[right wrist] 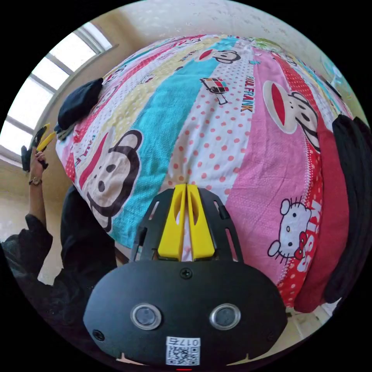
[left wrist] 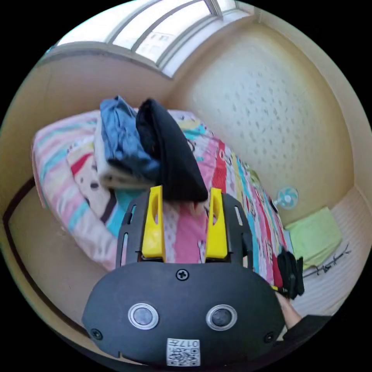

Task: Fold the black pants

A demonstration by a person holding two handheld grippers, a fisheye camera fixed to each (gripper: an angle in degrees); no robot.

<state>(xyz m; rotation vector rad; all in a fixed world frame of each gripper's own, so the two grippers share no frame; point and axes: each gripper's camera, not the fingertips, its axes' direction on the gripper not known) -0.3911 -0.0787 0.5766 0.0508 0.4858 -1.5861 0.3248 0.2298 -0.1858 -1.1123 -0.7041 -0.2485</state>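
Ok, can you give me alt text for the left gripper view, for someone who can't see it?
The open left gripper points at folded black pants leaning against a stack of folded clothes on a bed with a colourful cartoon bedspread. A window runs above, and a small fan sits by the wall.

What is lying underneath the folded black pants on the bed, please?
The folded black pants lean on a blue garment stacked over a pale folded piece, all on the patterned bedspread. Whatever lies directly beneath them is covered.
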